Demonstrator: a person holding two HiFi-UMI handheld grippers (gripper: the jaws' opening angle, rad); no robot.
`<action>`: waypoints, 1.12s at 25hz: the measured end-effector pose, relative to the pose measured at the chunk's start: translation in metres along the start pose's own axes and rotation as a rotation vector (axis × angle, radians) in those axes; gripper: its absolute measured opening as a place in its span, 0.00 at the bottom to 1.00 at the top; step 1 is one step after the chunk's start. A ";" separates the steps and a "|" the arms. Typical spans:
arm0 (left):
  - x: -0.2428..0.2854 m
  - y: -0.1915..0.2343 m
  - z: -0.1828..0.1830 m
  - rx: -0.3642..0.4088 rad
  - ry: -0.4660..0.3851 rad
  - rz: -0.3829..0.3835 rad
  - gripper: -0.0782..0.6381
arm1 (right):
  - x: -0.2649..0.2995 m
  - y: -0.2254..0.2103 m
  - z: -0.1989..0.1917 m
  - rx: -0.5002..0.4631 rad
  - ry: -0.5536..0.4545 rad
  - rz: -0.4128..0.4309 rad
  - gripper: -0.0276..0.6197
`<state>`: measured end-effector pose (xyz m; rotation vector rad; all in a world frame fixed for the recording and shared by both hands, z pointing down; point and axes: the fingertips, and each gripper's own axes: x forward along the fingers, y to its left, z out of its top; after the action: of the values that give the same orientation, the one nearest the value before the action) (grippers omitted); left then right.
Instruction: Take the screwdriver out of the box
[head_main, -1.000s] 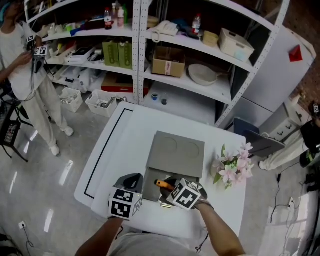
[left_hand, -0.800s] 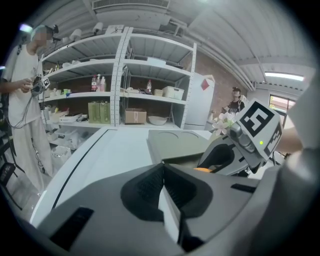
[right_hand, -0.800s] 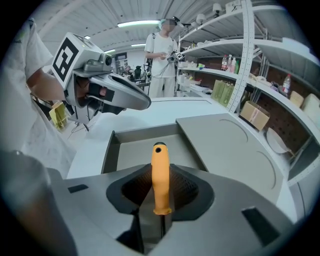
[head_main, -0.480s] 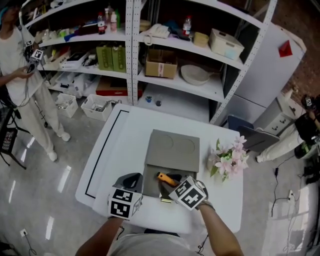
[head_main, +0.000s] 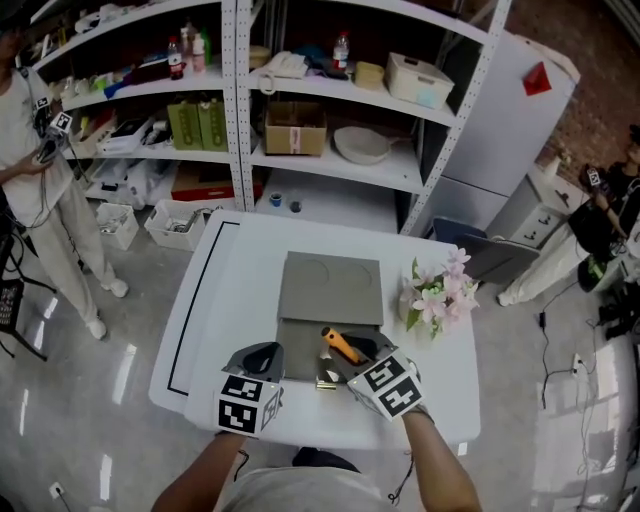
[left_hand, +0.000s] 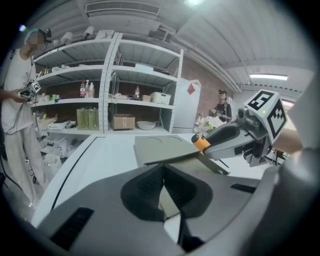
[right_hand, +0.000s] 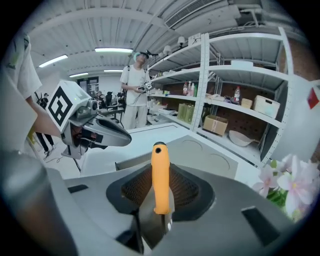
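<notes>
An open grey box (head_main: 296, 345) lies on the white table (head_main: 240, 290), its lid (head_main: 330, 288) folded flat behind it. My right gripper (head_main: 347, 362) is shut on the screwdriver (head_main: 341, 346), whose orange handle (right_hand: 160, 175) sticks up and forward from between the pads, above the box. My left gripper (head_main: 262, 360) is at the box's left wall, jaws closed on the thin grey edge (left_hand: 167, 197). From the left gripper view, the right gripper (left_hand: 227, 142) hangs over the box with the orange handle end (left_hand: 201, 143) showing. The screwdriver's shaft is hidden.
Pink flowers (head_main: 432, 295) stand at the table's right, close to the box lid. A small metal part (head_main: 327, 378) lies at the box's front. Loaded shelves (head_main: 330, 120) rise behind the table. A person (head_main: 30, 170) stands at far left.
My right gripper has risen and turned with the screwdriver, lifting the orange handle up from inside the box. My left gripper has stayed at the box's left wall.
</notes>
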<state>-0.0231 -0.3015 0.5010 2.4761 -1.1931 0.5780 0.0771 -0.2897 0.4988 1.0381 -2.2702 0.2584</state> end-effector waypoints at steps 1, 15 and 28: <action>-0.001 -0.003 0.000 0.005 -0.002 -0.006 0.12 | -0.006 0.000 0.001 0.013 -0.014 -0.013 0.22; -0.028 -0.032 -0.010 0.042 -0.001 -0.063 0.12 | -0.079 0.012 -0.004 0.232 -0.204 -0.200 0.22; -0.055 -0.041 -0.009 0.056 -0.049 -0.062 0.11 | -0.113 0.031 -0.026 0.382 -0.291 -0.312 0.22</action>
<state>-0.0237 -0.2366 0.4767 2.5781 -1.1283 0.5441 0.1221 -0.1887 0.4530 1.7043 -2.3155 0.4443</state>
